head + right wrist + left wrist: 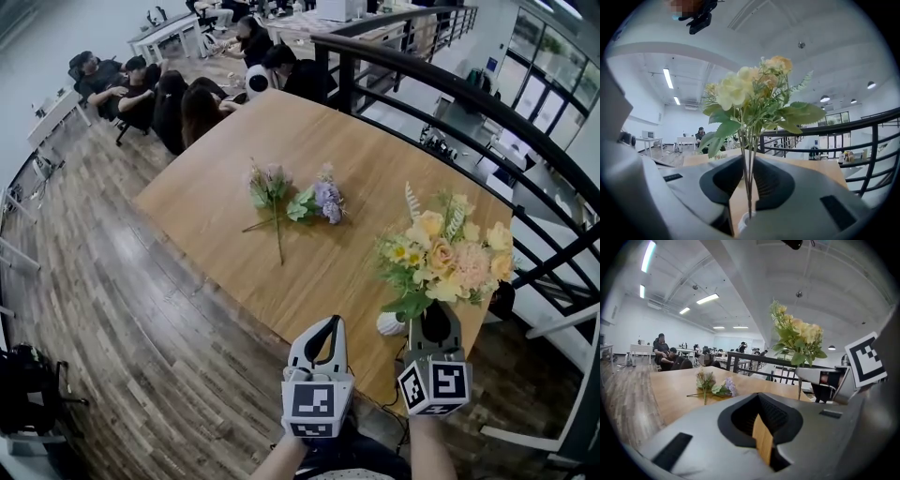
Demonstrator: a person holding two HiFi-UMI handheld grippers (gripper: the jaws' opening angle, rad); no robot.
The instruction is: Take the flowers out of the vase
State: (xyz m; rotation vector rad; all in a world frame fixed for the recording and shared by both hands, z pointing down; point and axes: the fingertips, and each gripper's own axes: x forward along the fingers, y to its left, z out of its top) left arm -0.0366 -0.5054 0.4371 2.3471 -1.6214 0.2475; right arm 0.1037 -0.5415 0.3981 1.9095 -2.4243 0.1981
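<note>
A bouquet of yellow and peach flowers (448, 255) stands upright over the table's near right corner. My right gripper (433, 314) is shut on its thin green stems (749, 159), just below the leaves. The stems run down between the pads to the mouth of a small white vase (744, 219). That vase (389, 325) sits on the table just left of the right gripper. My left gripper (330, 321) hovers at the near table edge, left of the vase. It is shut and holds nothing, its tips (759, 427) showing only a sliver of table.
Two loose sprigs lie mid-table: a green and pink one (269, 187) and a purple one (326, 199). A black railing (525, 141) runs along the table's right side. People sit at the far end (202, 103). The wooden table (309, 262) ends just before my grippers.
</note>
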